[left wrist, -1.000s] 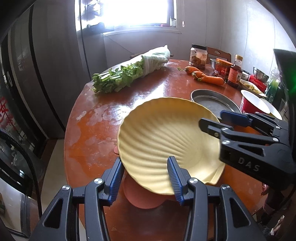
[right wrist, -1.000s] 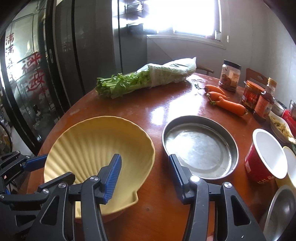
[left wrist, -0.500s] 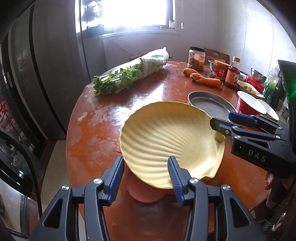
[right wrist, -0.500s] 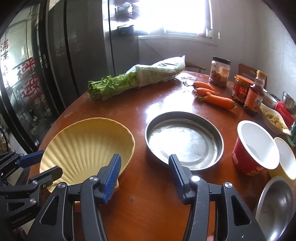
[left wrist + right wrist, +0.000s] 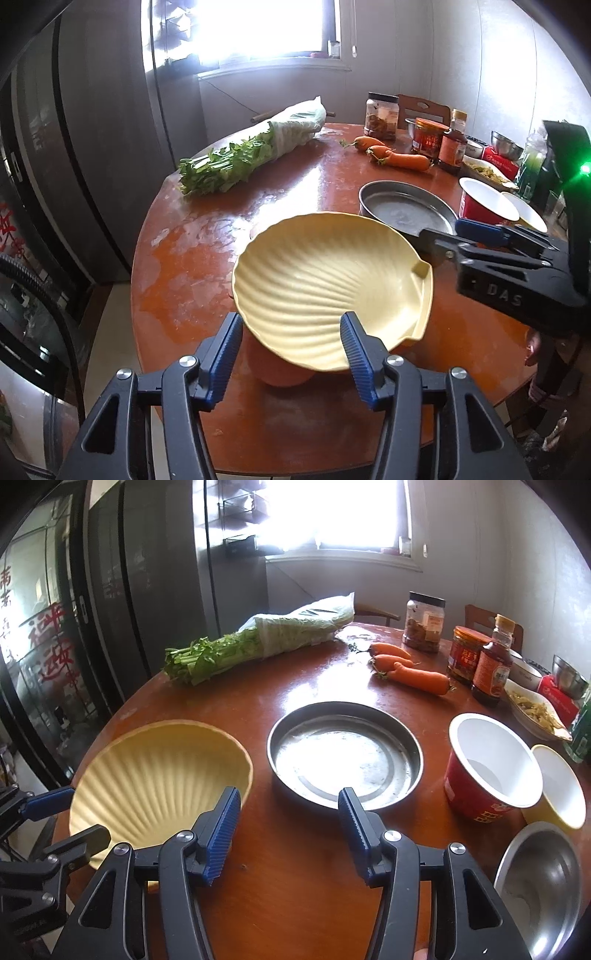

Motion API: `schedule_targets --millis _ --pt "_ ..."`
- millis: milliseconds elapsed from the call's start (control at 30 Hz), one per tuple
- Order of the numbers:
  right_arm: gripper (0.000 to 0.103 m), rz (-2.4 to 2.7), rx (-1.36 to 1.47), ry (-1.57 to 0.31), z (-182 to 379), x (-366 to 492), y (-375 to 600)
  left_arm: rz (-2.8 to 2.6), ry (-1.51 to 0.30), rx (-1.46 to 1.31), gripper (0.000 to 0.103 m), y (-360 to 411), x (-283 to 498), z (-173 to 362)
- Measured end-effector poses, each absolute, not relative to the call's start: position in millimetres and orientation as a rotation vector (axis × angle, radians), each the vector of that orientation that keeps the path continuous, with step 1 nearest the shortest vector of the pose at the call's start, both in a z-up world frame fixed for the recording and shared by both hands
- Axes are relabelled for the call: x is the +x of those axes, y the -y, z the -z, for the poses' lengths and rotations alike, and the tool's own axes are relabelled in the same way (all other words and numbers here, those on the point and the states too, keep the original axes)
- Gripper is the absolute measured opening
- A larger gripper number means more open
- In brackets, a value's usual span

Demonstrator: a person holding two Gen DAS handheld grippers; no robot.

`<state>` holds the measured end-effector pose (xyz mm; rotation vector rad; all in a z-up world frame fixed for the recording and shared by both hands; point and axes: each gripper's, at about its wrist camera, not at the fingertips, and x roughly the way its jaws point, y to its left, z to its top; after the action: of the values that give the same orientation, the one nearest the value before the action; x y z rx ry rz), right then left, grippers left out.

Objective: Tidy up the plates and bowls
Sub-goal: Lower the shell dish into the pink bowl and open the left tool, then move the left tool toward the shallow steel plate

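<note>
A pale yellow shell-shaped plate (image 5: 325, 280) lies on the round brown table, stacked on an orange-pink dish (image 5: 280, 376) that peeks out beneath it. My left gripper (image 5: 291, 325) straddles the plate's near rim, one finger inside and one outside. Its jaws are opening and the pads do not press on the rim. My right gripper (image 5: 289, 797) hovers open over bare table between the yellow plate (image 5: 159, 771) and a round steel pan (image 5: 345, 749), with nothing between its fingers. In the left wrist view, the right gripper (image 5: 443, 232) sits just off the plate's right edge.
A red cup with a white inside (image 5: 491, 764), a yellow bowl (image 5: 557, 794) and a steel bowl (image 5: 539, 878) stand at the right. Carrots (image 5: 410, 672), bagged greens (image 5: 266, 642), jars and a sauce bottle (image 5: 491, 664) fill the far side. The table edge (image 5: 147, 295) is close at the left.
My right gripper has drawn off the yellow plate to the right and now sits before the steel pan. My left gripper's jaws have widened a little around the plate's rim.
</note>
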<state>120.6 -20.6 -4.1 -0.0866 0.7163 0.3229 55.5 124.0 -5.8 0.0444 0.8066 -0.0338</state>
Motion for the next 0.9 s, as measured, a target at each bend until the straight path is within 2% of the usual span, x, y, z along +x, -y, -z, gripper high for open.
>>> schedule_targets --millis 267,433,900 --pt "0.057 -0.294 -0.063 -0.702 0.7 122.1 37.9 -0.003 -0.776 0.045 0.056 -127.2 54.4 -3.5" --pt "0.057 -0.284 -0.059 -0.711 1.8 126.8 47.7 -0.005 -0.744 0.042 0.060 -124.2 55.2 -12.5" --pt "0.057 -0.254 -0.066 -0.730 0.4 140.5 65.3 0.101 -0.768 0.059 0.060 -74.6 94.1 -8.4"
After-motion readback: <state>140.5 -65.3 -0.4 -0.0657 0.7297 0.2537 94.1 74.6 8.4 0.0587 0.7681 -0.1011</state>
